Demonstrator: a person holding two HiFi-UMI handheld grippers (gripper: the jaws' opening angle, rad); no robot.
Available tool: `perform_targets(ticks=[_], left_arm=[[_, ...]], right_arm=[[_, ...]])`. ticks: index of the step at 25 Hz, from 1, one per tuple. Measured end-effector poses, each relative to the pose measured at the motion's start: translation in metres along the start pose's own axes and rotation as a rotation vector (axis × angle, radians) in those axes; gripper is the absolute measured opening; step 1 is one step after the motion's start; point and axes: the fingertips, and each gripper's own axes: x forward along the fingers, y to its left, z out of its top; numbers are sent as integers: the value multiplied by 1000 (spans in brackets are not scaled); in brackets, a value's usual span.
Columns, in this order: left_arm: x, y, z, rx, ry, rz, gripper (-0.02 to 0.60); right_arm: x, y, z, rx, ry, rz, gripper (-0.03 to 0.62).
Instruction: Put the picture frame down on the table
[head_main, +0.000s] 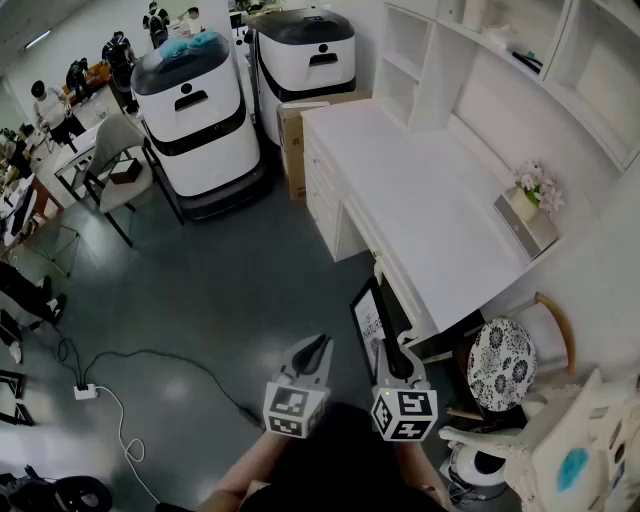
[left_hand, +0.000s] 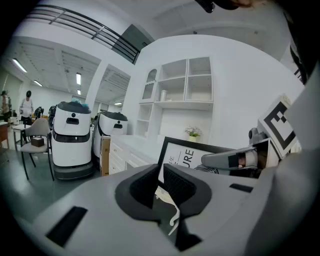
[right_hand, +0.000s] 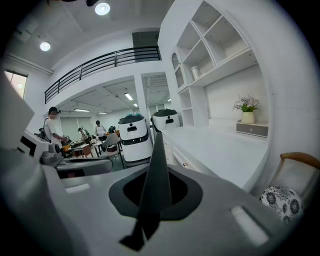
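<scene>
None of the putting-down is done: the right gripper (head_main: 393, 351) is clamping the picture frame (head_main: 367, 322) upright in the air beside the table (head_main: 420, 200), while the left gripper (head_main: 317, 345) is hanging closed, empty.

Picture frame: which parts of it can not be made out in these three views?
Head view: the picture frame is small and seen at a slant, so most of its print cannot be read; the right tool covers its lower right part.
Left gripper view: the body of the left tool hides its bottom, the right tool its right part.
Right gripper view: it stands edge-on between the jaws; its face does not show.
</scene>
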Motion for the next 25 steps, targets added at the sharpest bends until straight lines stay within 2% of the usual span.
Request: perform_targets(ticks=[25], left_arm=[[-10,-16,-17,-18,22,36,37]], right_arm=[[-15,0,-13,-19,16,36,14]])
